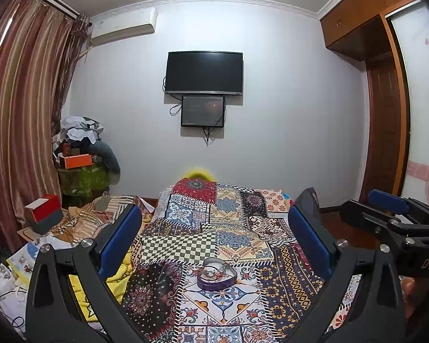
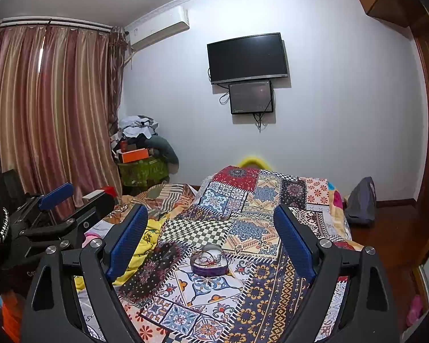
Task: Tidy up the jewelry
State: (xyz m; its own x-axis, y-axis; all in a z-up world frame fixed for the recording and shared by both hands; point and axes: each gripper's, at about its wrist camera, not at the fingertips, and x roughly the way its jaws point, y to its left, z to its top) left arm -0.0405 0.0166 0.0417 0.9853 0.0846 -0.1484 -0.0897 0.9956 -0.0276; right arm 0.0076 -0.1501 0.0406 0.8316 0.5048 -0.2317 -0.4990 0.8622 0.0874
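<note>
Both claws (image 1: 211, 228) (image 2: 210, 228) wide apart, empty

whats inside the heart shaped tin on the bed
The open purple tin holds a tangle of jewelry: looped bangles or chains, with something red among them. Single pieces are too small to tell, and the tin's floor beneath is covered.

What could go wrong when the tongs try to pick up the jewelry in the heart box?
1. The jewelry looks piled together in the purple heart box, so lifting one piece may drag others out.
2. The box sits on a soft patterned bedspread, so a push from the open left tongs or right tongs could tip it.
3. A dropped piece would be hard to spot on that busy pattern.
</note>
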